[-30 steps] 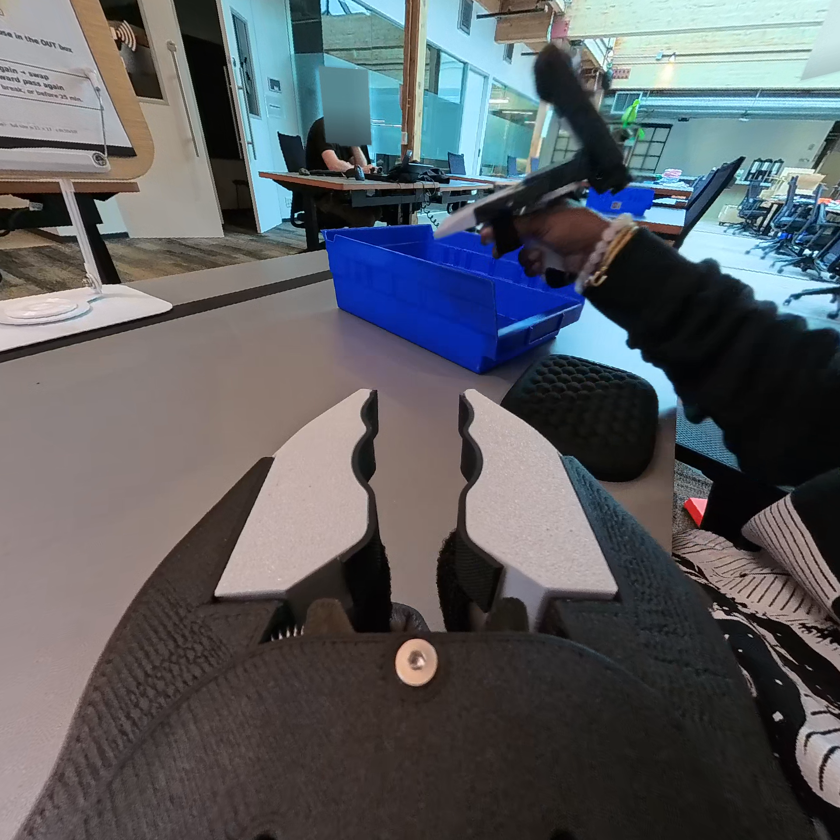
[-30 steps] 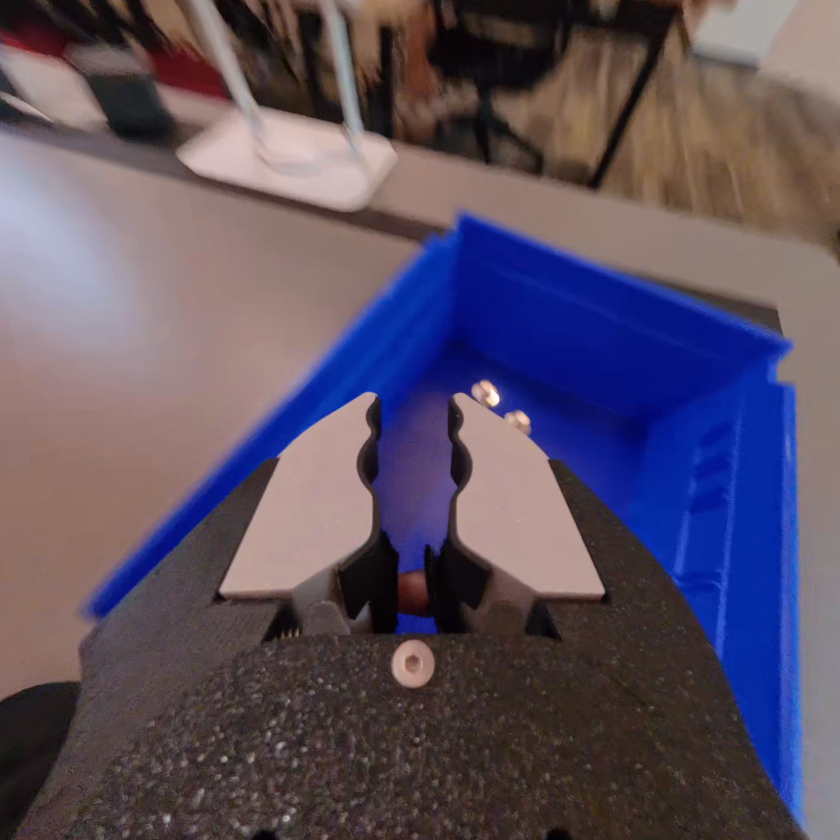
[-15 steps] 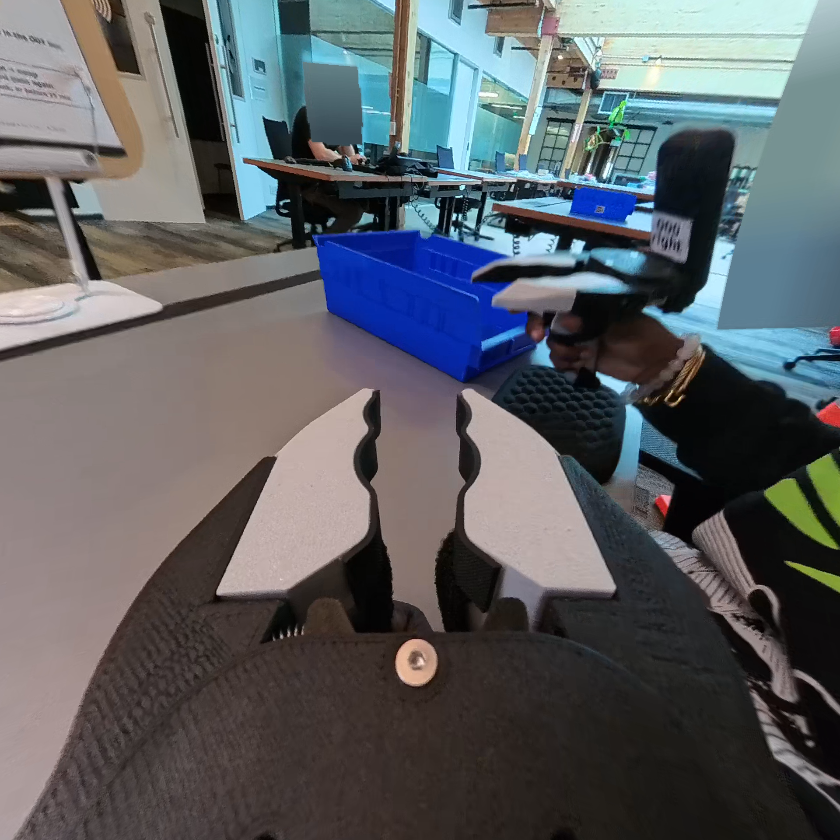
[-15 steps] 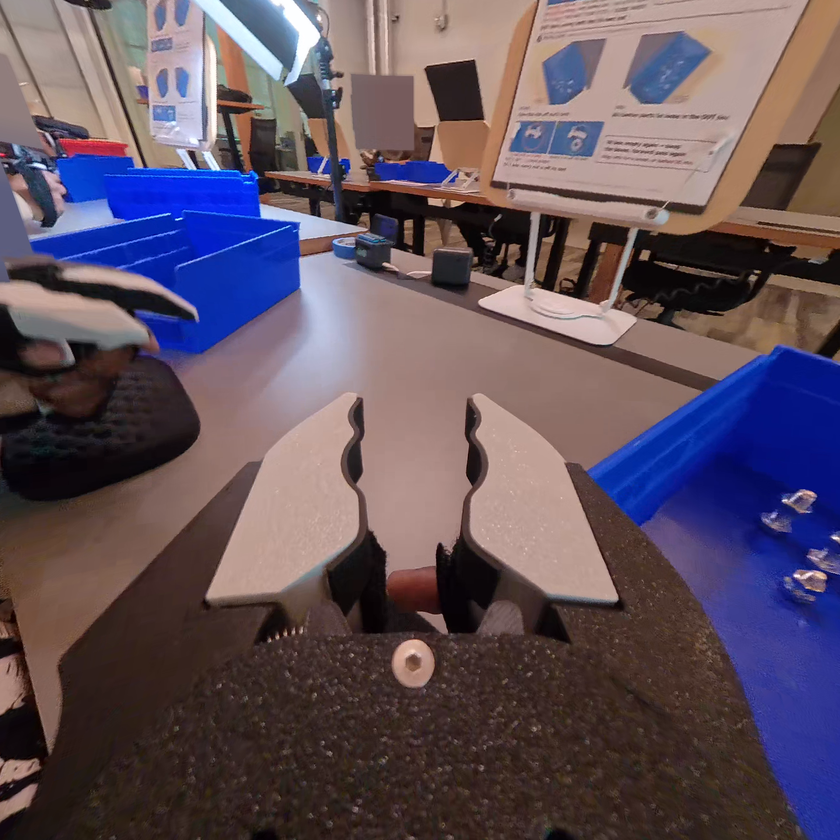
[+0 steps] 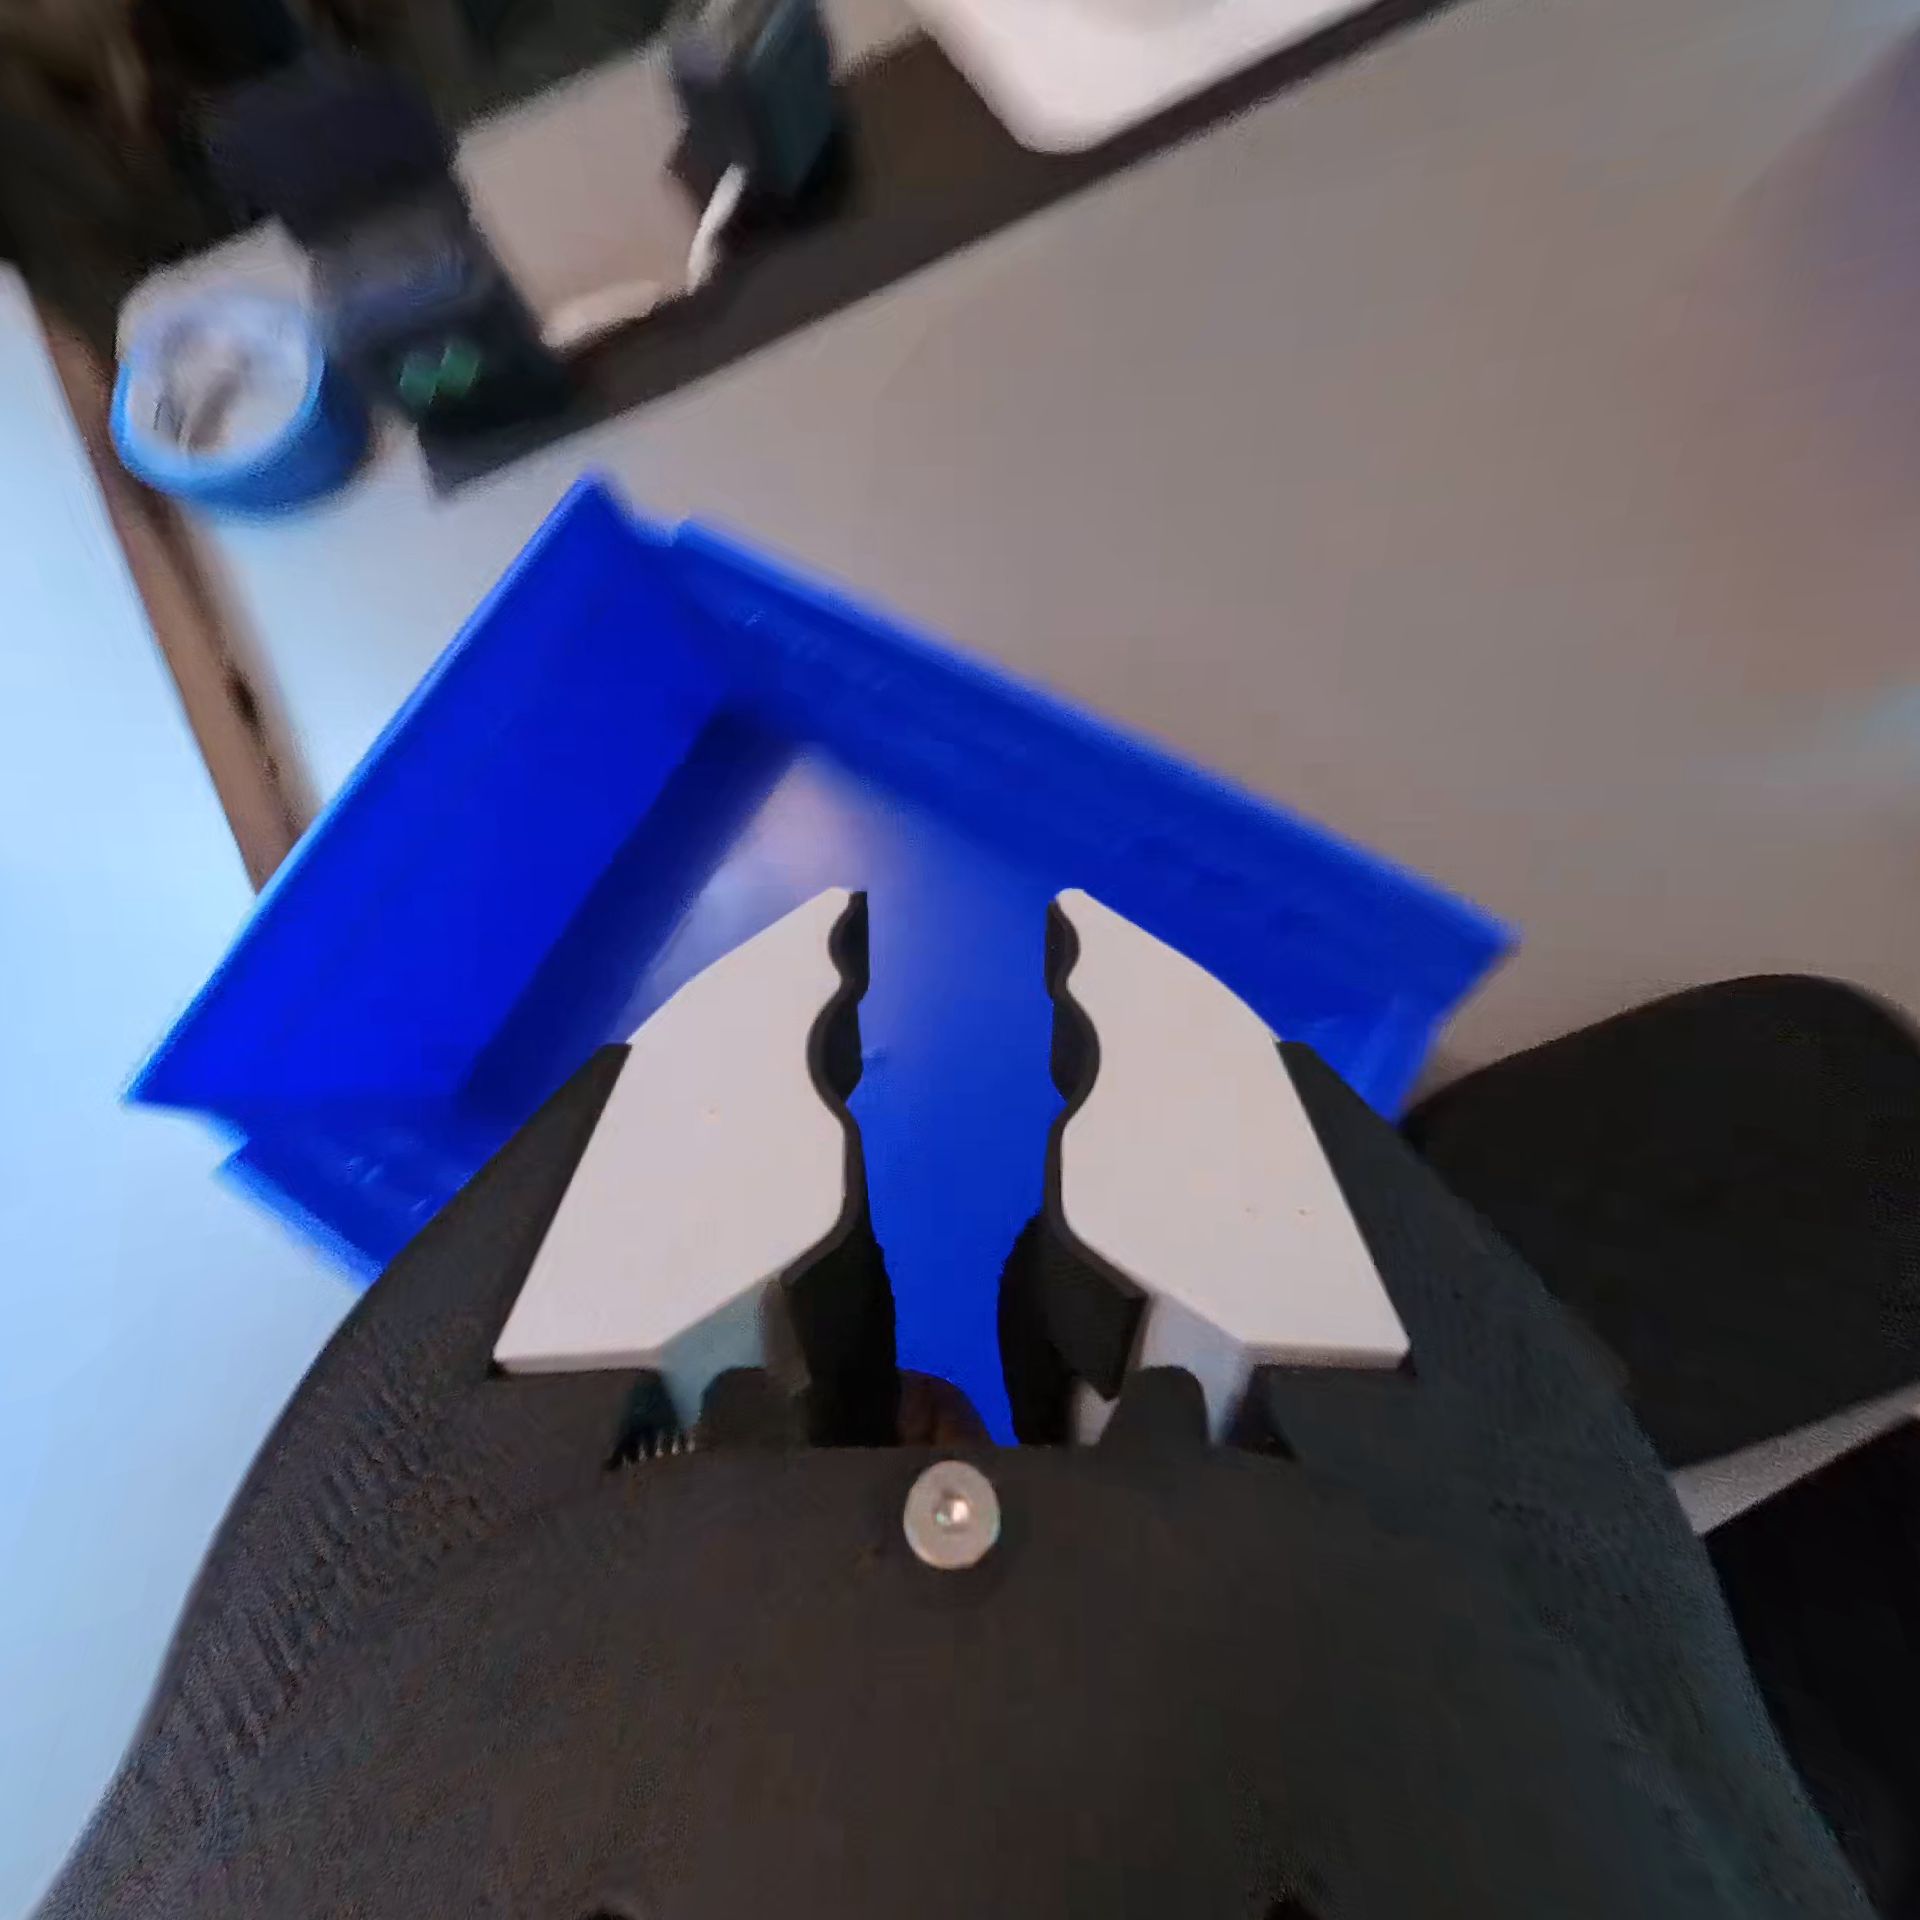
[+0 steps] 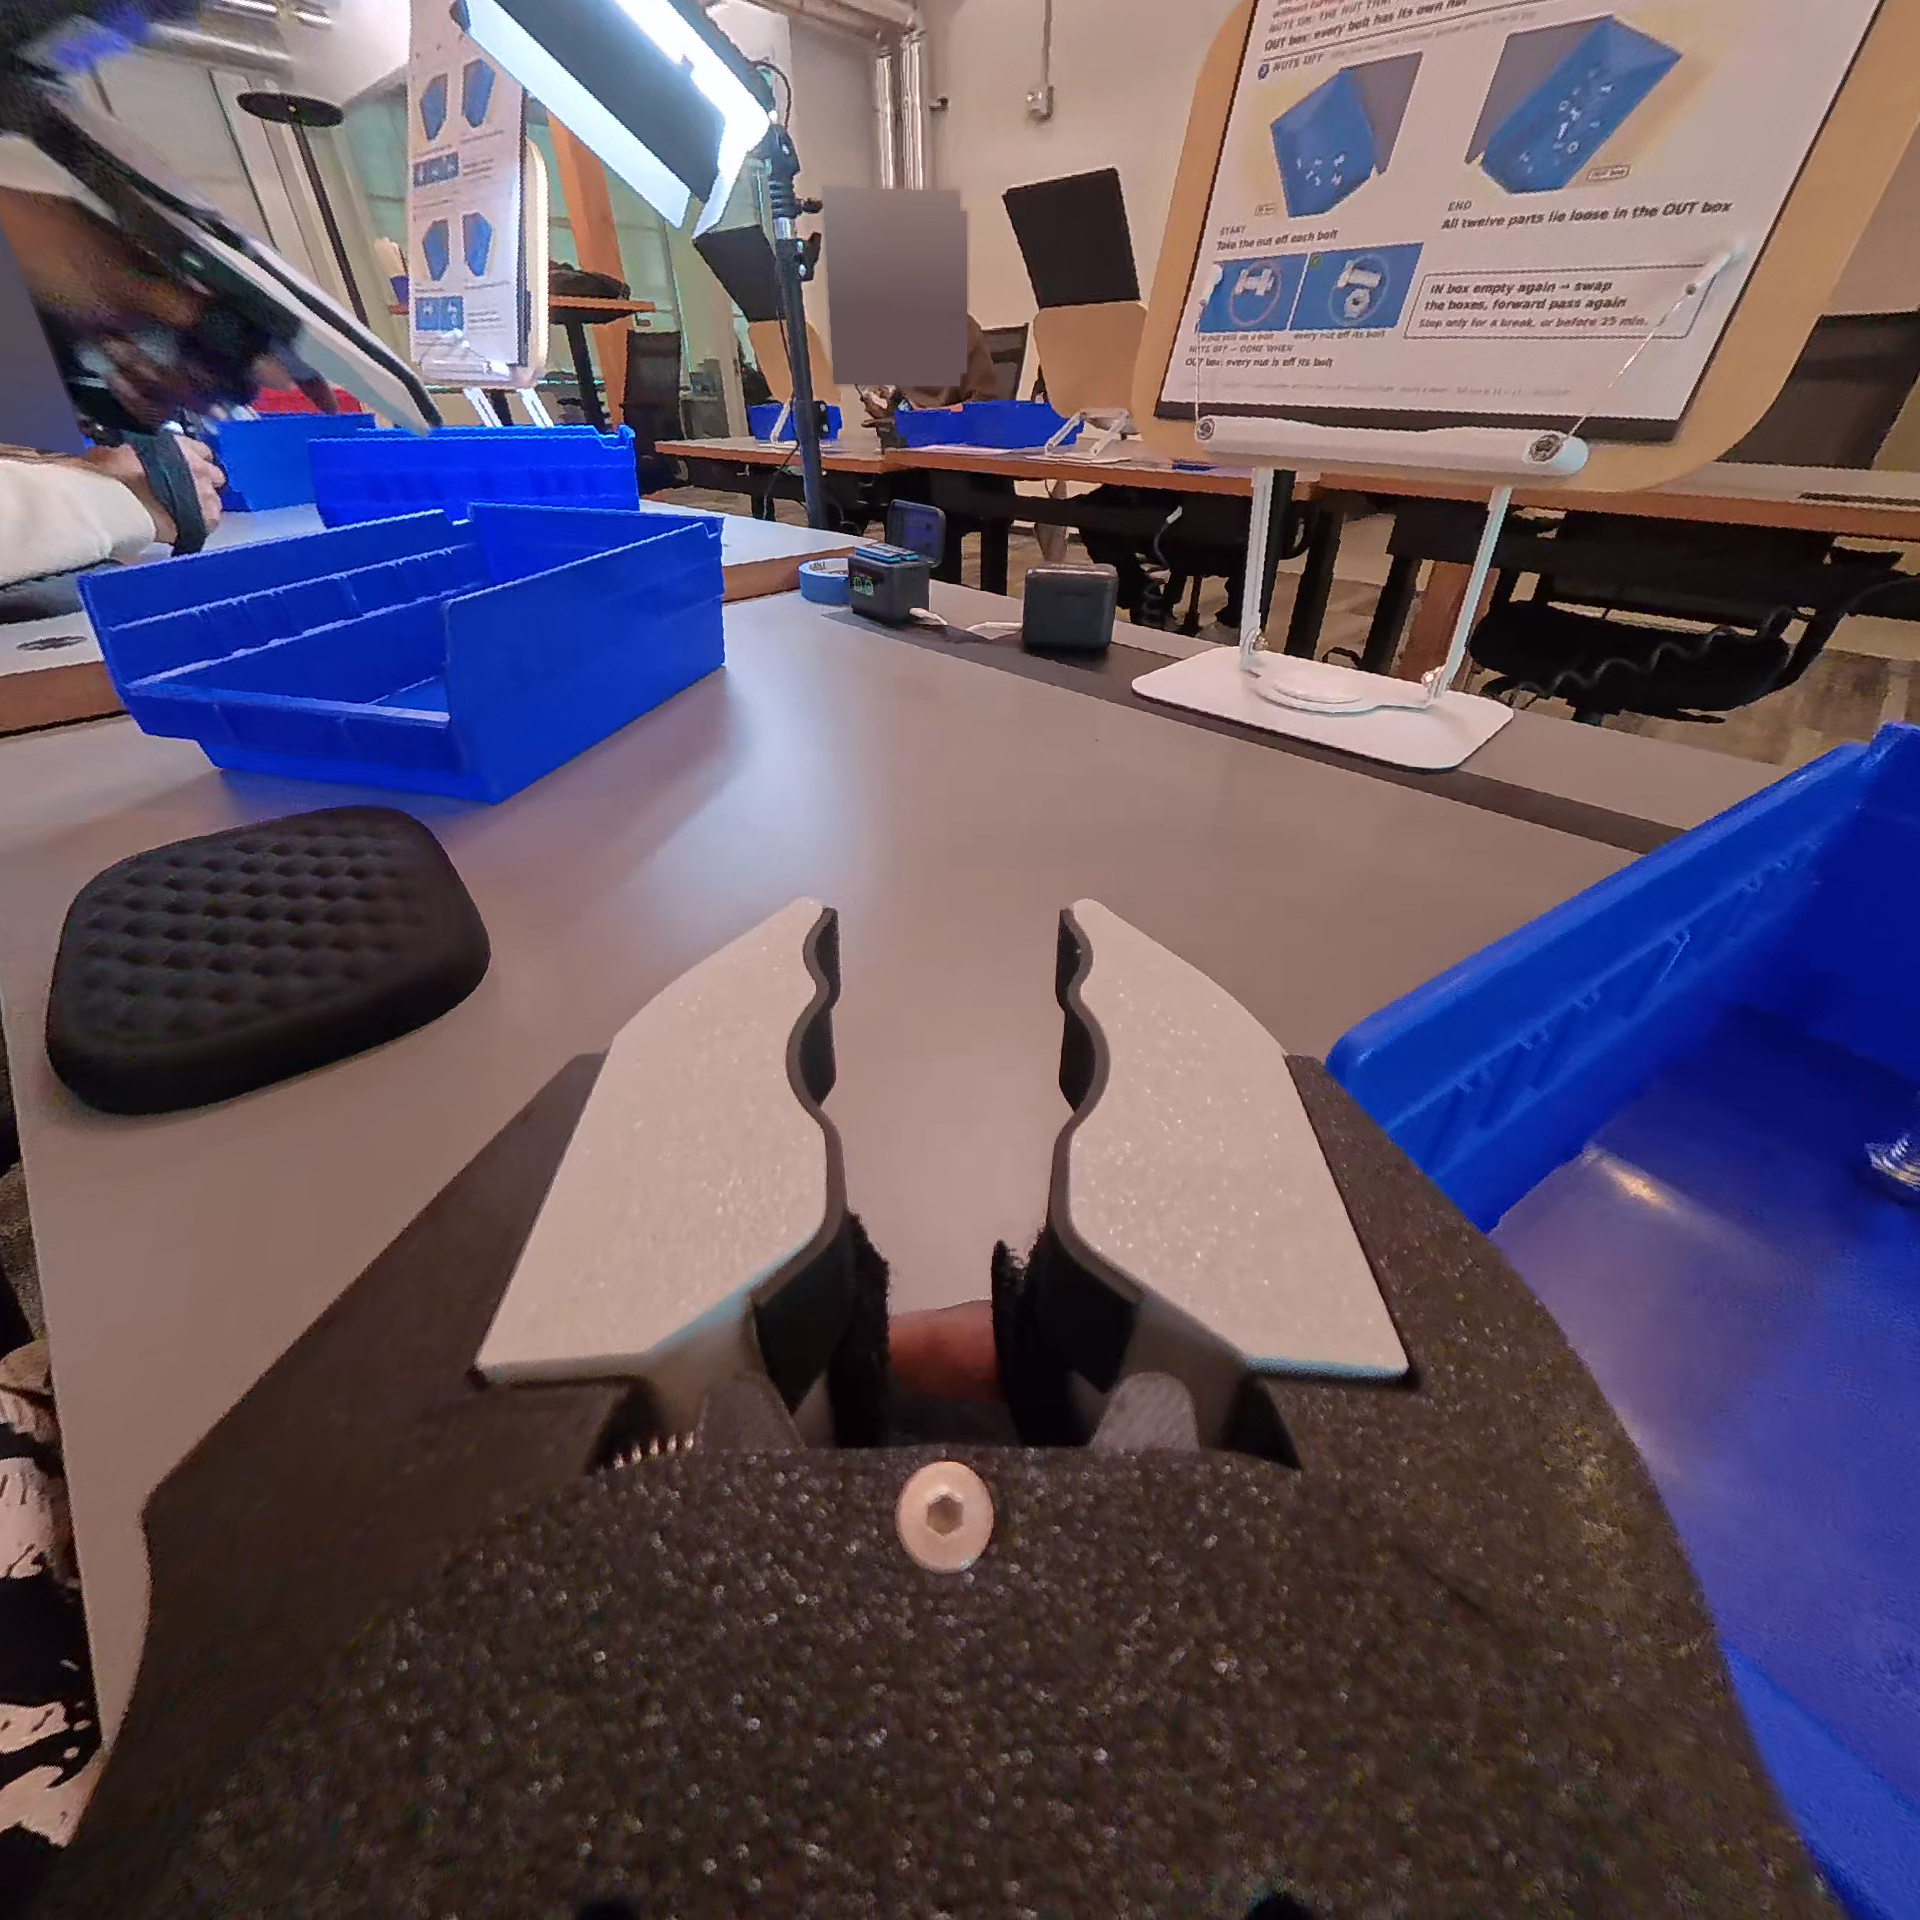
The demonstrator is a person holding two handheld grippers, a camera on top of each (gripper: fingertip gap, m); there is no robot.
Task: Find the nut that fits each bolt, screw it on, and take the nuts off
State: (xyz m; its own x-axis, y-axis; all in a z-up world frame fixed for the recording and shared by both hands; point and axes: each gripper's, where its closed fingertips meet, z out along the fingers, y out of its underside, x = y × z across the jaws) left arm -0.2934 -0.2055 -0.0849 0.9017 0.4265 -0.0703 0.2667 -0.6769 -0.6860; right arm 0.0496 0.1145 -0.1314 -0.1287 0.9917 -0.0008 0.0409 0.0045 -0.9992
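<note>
Both grippers carry nothing; your left gripper [image 5: 951, 914] hangs fingers parted over an empty-looking blue bin [image 5: 1091, 790]; right gripper [image 6: 945, 925], fingers apart, above the bench [image 6: 935, 790]; fetch a bolt [image 6: 1896, 1179] at frame right.

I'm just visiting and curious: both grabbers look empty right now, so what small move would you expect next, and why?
Probably the right gripper should swing right, toward the blue bin beside it. Its jaws stand open over bare grey table with nothing between them, and a small metal part shows inside that bin. The left gripper, also open, hangs over the other blue bin, where no parts show.
</note>
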